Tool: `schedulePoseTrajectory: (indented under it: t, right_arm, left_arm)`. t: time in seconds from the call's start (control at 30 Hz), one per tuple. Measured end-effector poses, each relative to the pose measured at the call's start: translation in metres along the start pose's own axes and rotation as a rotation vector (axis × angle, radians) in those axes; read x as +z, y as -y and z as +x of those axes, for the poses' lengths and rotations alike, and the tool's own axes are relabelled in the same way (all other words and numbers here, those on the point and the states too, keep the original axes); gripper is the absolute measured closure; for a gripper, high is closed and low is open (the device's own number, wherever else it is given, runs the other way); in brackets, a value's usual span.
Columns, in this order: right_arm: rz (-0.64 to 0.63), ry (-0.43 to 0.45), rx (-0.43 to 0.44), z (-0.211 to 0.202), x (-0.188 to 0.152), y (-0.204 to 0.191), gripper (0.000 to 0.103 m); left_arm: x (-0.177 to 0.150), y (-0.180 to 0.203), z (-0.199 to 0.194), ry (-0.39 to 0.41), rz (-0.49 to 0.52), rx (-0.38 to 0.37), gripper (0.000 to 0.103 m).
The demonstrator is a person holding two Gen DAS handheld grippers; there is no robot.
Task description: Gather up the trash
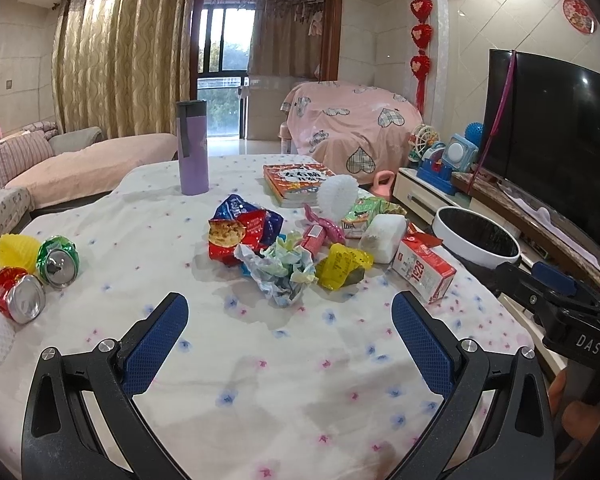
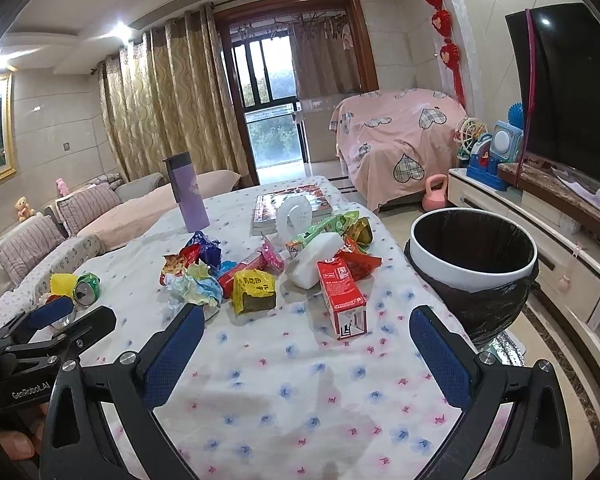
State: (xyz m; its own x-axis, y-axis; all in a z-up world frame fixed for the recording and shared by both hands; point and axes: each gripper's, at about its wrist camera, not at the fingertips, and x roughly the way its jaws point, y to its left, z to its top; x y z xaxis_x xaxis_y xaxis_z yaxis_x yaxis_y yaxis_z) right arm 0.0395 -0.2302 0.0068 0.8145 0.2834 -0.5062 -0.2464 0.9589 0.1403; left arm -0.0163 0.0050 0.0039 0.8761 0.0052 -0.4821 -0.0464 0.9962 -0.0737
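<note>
Trash is heaped mid-table: a crumpled paper ball [image 1: 278, 270] [image 2: 194, 286], a red and blue snack bag [image 1: 240, 232], a yellow wrapper [image 1: 340, 266] [image 2: 254, 292], a pink wrapper [image 1: 314, 236], and a red milk carton [image 1: 426, 270] [image 2: 342, 298] lying on its side. Two crushed cans, green [image 1: 58, 262] and red [image 1: 18, 298], lie at the left edge. A white bin with a black liner [image 2: 474, 254] [image 1: 478, 242] stands off the table's right side. My left gripper [image 1: 290, 322] hangs open, empty, short of the paper ball. My right gripper [image 2: 306, 334] is open, empty, near the carton.
A purple tumbler [image 1: 192, 146] and a book [image 1: 296, 184] stand at the far end of the flowered tablecloth [image 1: 260, 360]. White foam netting [image 1: 338, 194], a white block [image 1: 382, 238] and a green packet [image 1: 364, 214] lie by the book. A TV [image 1: 552, 136] stands on the right.
</note>
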Motion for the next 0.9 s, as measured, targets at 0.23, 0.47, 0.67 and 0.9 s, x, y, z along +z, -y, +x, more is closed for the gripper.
schedulePoseTrajectory:
  t: [0.23,0.47,0.67,0.9]
  right_arm:
    - [0.019,-0.02,0.009,0.008,-0.002,0.007,0.0]
    - [0.04,-0.079,0.014,0.027,-0.004,0.017,0.0]
    - [0.062,-0.149,0.011,0.052,-0.001,0.03,0.0]
    - [0.081,-0.23,0.016,0.088,0.006,0.045,0.003]
  left_arm:
    - [-0.002,-0.007,0.019,-0.067,-0.037,-0.009,0.0]
    - [0.0,-0.017,0.05,-0.169,-0.081,-0.012,0.0]
    - [0.008,-0.02,0.082,-0.235,-0.108,-0.023,0.0]
    - [0.017,-0.027,0.127,-0.321,-0.144,-0.007,0.0]
